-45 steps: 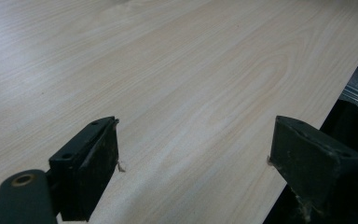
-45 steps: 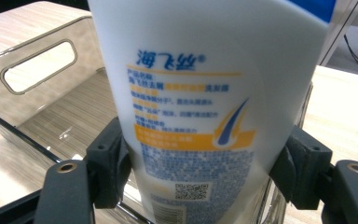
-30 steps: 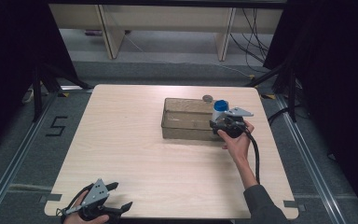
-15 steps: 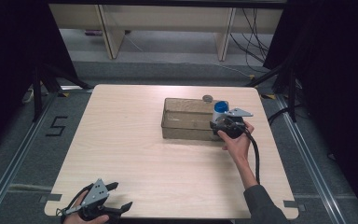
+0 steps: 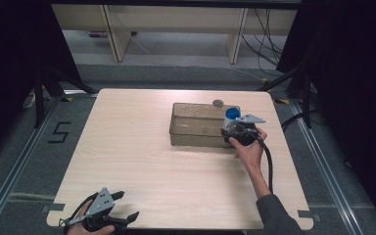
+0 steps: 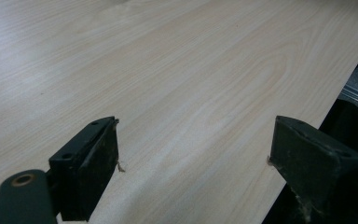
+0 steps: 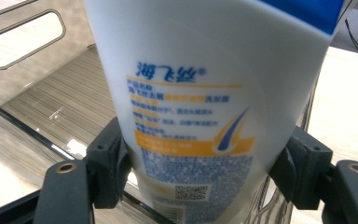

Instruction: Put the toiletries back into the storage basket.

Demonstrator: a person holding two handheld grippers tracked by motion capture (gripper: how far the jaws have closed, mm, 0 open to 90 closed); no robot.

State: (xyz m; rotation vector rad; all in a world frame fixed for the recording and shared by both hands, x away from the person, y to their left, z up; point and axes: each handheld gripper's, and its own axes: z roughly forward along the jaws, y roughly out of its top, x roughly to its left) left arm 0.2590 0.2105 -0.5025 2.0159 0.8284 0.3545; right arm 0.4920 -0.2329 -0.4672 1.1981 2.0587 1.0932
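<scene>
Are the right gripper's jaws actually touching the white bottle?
Touching. In the right gripper view both pads of the right gripper press against the sides of the white bottle, no gap visible.

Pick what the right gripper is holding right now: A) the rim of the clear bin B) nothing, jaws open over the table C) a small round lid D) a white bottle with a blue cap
D: in the right gripper view the right gripper has its jaws pressed on both sides of the white bottle, over the clear bin.
</scene>
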